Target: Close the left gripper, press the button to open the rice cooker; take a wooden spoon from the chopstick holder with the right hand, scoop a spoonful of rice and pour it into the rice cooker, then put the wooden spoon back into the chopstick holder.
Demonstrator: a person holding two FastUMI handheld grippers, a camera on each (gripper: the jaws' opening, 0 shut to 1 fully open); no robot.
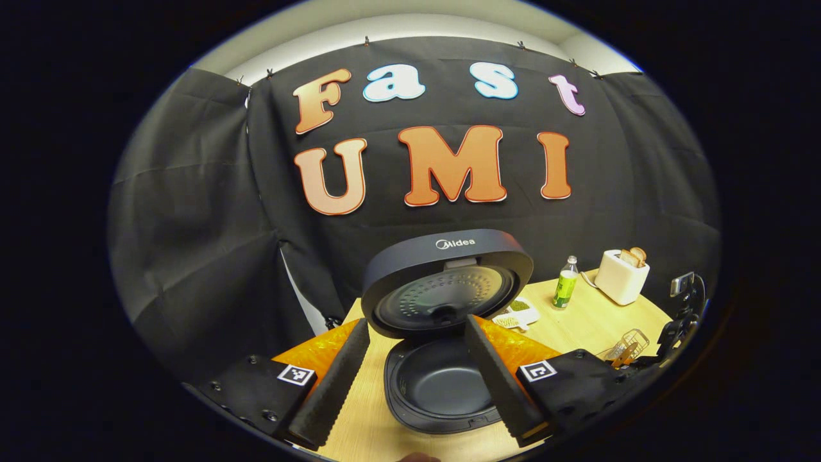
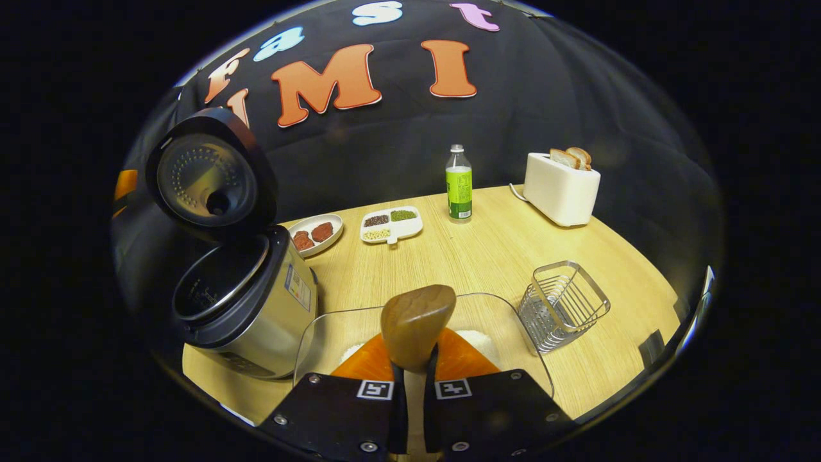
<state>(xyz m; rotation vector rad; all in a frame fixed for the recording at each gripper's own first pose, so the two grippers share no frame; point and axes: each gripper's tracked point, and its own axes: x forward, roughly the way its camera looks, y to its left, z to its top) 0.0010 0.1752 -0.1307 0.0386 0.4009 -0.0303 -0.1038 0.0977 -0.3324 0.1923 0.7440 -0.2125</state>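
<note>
The rice cooker (image 1: 439,385) stands right below my left gripper (image 1: 417,322), its lid (image 1: 449,282) raised and the dark inner pot bare. That gripper is open, one finger on each side of the pot. In the right gripper view the cooker (image 2: 256,308) sits at the left with its lid (image 2: 208,170) up. My right gripper (image 2: 414,372) is shut on the handle of a wooden spoon (image 2: 417,324), whose bowl points up and away. Under the spoon is a clear container (image 2: 321,327) with white rice (image 2: 481,340). The wire chopstick holder (image 2: 564,305) stands to its right.
Toward the back of the wooden table (image 2: 487,256) are a green-labelled bottle (image 2: 458,183), a white toaster (image 2: 561,186) with bread, a divided dish of grains (image 2: 390,226) and a plate of red-brown pieces (image 2: 315,234). The table edge runs close on the right.
</note>
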